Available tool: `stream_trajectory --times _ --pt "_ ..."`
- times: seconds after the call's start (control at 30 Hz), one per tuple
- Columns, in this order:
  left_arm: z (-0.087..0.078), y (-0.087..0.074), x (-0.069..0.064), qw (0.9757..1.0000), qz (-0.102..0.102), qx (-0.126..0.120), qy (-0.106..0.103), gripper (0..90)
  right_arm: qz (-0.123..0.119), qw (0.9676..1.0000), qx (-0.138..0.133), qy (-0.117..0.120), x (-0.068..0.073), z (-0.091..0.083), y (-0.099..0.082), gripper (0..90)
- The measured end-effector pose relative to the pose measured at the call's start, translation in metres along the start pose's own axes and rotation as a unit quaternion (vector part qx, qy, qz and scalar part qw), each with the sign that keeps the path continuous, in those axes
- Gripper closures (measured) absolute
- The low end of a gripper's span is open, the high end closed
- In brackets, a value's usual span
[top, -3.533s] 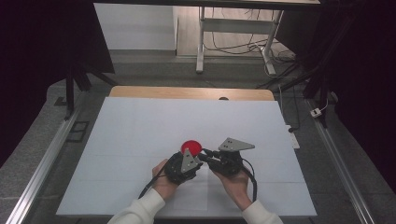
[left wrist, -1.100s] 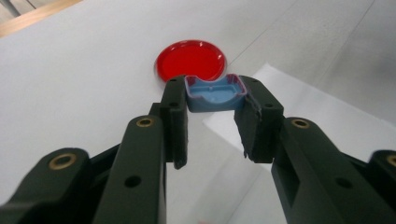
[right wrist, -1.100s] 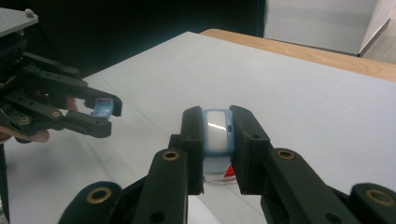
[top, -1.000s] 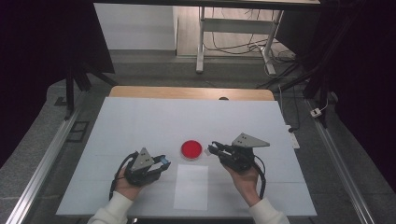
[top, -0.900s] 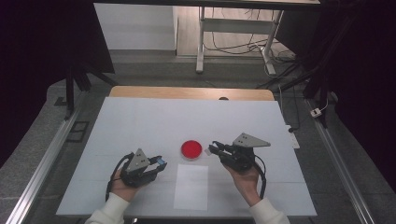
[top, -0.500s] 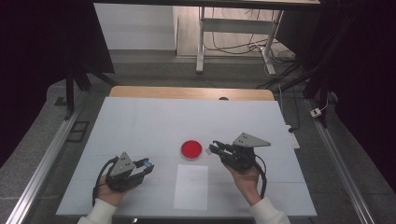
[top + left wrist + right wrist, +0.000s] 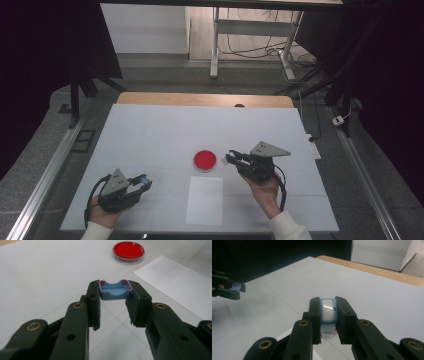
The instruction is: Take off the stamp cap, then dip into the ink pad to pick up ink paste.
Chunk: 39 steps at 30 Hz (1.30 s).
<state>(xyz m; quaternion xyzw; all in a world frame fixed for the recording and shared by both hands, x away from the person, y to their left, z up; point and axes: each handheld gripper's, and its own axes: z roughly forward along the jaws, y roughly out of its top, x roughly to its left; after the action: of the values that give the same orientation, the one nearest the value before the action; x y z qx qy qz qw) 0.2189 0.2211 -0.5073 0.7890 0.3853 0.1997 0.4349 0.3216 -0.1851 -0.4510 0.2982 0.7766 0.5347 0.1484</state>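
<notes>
Two small blue plastic parts are in hand, one per gripper, above a white counter (image 7: 165, 130). Item one: a shallow blue plastic cap with a curved cut-out and a reddish rim (image 7: 114, 289), clamped between the fingers (image 7: 93, 302) of the left gripper (image 7: 141, 183), which sits low at the near left corner of the counter, well apart from everything else. Item two: a small blue-framed block with a white glossy face (image 7: 327, 309), clamped between the fingers (image 7: 315, 312) of the right gripper (image 7: 233, 159), held just to the right of a round clear dish with red contents (image 7: 205, 160). Item three: a white rectangular sheet of paper (image 7: 205, 200), lying flat near the front edge, just below the dish. Judged step: the two blue parts appear separated, the cap carried aside, leaving the block free for work at the dish. Handling notes: keep both grips firm, since each part is small and slick-looking and is pinched only at the fingertips; lower the cap level to a bare spot, away from paper and dish, before easing the fingers; hold the block upright and steady beside the dish, avoiding contact with its rim; move one hand at a time.
</notes>
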Motion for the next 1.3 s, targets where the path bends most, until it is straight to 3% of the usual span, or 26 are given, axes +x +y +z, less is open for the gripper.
stream_trajectory --times 0.63,1.3 --pt "0.004 -0.001 0.001 1.0 -0.003 0.004 0.001 65.0 -0.014 0.9999 0.007 -0.004 -0.005 0.006 0.003 75.6" --pt "0.007 -0.001 0.001 1.0 -0.004 0.008 -0.002 65.0 -0.029 0.9991 0.03 -0.003 -0.012 0.027 0.013 75.6"
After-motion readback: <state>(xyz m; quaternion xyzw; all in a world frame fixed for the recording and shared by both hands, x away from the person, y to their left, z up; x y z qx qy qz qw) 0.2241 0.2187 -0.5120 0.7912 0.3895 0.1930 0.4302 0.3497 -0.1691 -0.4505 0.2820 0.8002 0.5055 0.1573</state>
